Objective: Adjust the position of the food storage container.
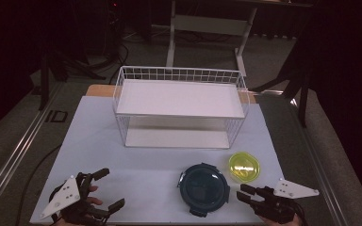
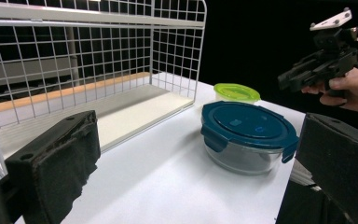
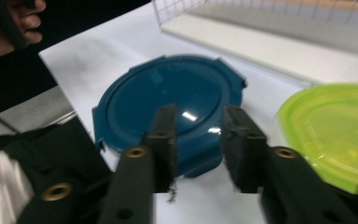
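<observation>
The blue-lidded bowl [image 1: 203,188] sits on the counter [image 1: 136,174] near my edge, its lid clipped on, with the green-lidded tub [image 1: 244,166] just beside it on the far right and the wire rack [image 1: 179,106] well behind both. Neither container has been lifted, so by my reckoning nothing is done yet beyond the approach: both shelves of the rack are bare. My right hand-held gripper [image 1: 244,193] is just to the right of the bowl, its tips pointing at the near clip of the lid; in the right gripper view the jaws stand partly closed with a narrow gap, and they have hold of nothing, the pads short of the rim. My left hand-held gripper [image 1: 108,188] rests well to the left of the bowl, jaws wide apart and empty. What is left, I judge, is the whole job: grip the bowl, carry it and set it in the rack, then likely the tub after it
</observation>
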